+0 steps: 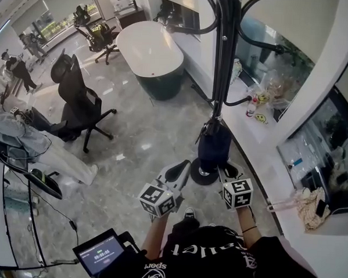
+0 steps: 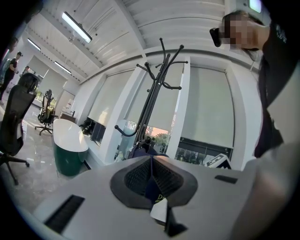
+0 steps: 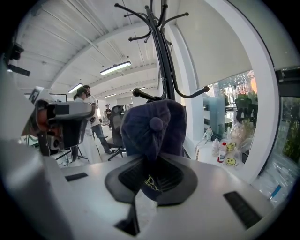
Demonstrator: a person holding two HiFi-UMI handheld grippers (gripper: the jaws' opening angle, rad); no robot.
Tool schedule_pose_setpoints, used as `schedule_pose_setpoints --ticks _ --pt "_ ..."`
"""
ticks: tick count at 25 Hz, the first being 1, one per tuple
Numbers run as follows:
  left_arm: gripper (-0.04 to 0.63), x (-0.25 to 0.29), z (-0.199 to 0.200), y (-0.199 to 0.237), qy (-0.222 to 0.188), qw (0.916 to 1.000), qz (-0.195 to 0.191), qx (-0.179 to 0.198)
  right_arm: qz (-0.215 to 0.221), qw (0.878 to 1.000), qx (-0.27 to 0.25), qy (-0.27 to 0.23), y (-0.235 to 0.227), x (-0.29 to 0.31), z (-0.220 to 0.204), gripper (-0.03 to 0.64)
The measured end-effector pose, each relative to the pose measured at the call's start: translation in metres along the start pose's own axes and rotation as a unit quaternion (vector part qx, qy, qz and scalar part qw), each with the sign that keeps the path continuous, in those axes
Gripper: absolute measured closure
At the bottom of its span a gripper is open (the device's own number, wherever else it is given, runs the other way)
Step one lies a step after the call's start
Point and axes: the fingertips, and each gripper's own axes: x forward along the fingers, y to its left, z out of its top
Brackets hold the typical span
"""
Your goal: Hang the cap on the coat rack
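A dark navy cap [image 1: 213, 144] hangs between my two grippers, right in front of the black coat rack [image 1: 225, 62] and above its round base [image 1: 202, 173]. My left gripper [image 1: 180, 172] is shut on an edge of the cap [image 2: 153, 187], with a white tag showing between its jaws. My right gripper [image 1: 227, 168] is shut on the cap [image 3: 154, 125], whose crown and top button face that camera. In the left gripper view the coat rack [image 2: 156, 89] stands ahead with its hooks high up. Above the cap in the right gripper view, the coat rack [image 3: 161, 51] rises.
A white-topped green tub-shaped table [image 1: 149, 54] stands behind the rack. A black office chair [image 1: 78, 101] is at the left. The white window ledge [image 1: 261, 146] at the right carries bottles [image 1: 252, 107]. A tablet [image 1: 101, 254] sits low left. People stand at the far left.
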Motion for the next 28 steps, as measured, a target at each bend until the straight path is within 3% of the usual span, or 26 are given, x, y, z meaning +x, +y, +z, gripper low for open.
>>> schedule_pose_setpoints --ticks 4,7,8,15,28 --pt "0.589 0.001 -0.002 0.001 0.004 1.0000 -0.003 -0.001 0.005 1.000 0.007 0.006 0.005 0.003 -0.002 0.583" --pt "0.589 0.001 -0.002 0.001 0.005 1.0000 -0.005 0.000 0.018 1.000 0.015 0.015 0.009 0.004 -0.006 0.460" --pt "0.589 0.001 -0.003 0.000 0.005 1.0000 -0.005 0.000 0.025 0.999 0.015 0.020 0.011 0.004 -0.008 0.454" --pt "0.588 -0.004 -0.007 -0.002 0.003 1.0000 -0.001 -0.001 0.048 0.998 0.001 0.028 0.025 -0.001 -0.016 0.449" --pt "0.589 -0.010 -0.016 -0.030 0.007 1.0000 0.003 -0.001 0.089 0.996 0.012 -0.027 0.039 -0.034 0.000 0.451"
